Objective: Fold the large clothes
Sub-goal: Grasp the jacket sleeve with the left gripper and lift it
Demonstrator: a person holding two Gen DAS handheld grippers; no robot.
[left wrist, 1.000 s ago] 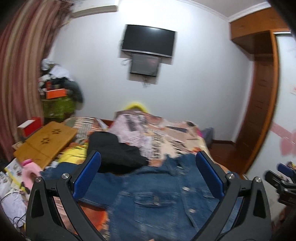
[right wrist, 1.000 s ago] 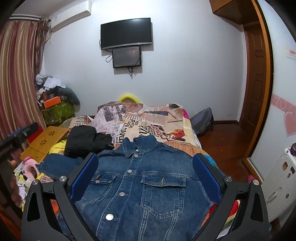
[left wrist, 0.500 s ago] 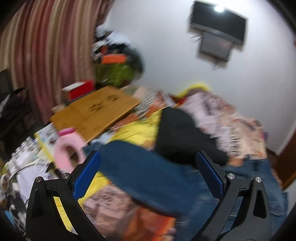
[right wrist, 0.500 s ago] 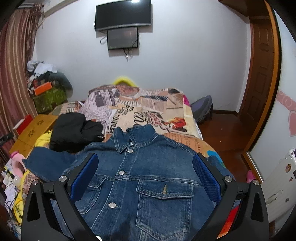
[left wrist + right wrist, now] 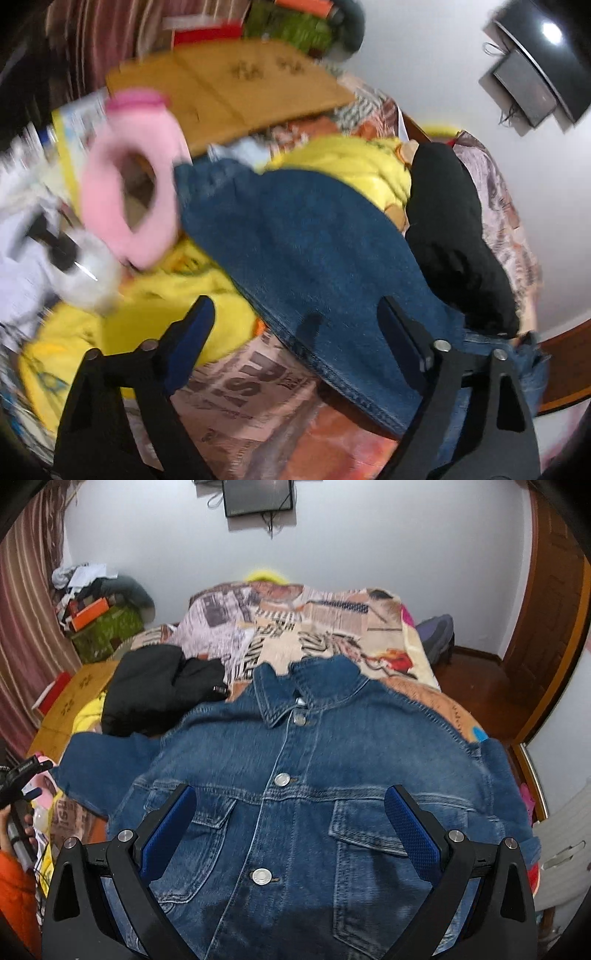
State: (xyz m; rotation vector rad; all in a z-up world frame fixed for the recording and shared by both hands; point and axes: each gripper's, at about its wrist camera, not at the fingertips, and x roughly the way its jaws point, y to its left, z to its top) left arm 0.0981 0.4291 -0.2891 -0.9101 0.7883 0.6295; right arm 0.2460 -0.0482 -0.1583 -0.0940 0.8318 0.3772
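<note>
Denim jacket (image 5: 295, 805) spread front-up, buttoned, on the printed bedspread (image 5: 295, 624). Left gripper (image 5: 295, 317) over its outstretched sleeve (image 5: 295, 236), jaws just narrowing, nothing gripped. Right gripper (image 5: 290, 819) above the chest pockets, jaws wide, empty.

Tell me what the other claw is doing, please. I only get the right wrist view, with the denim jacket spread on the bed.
Observer: The left gripper points down at the jacket's sleeve. Its jaws have just been closing but stand open. The sleeve's seamed edge shows between them, and neither pad seems to press on it.
Operator: What lies under that sleeve?
Observer: A yellow cloth and the printed bedcover.
Operator: Is anything near its end?
Observer: A pink ring-shaped thing sits right beside the cuff.
</note>
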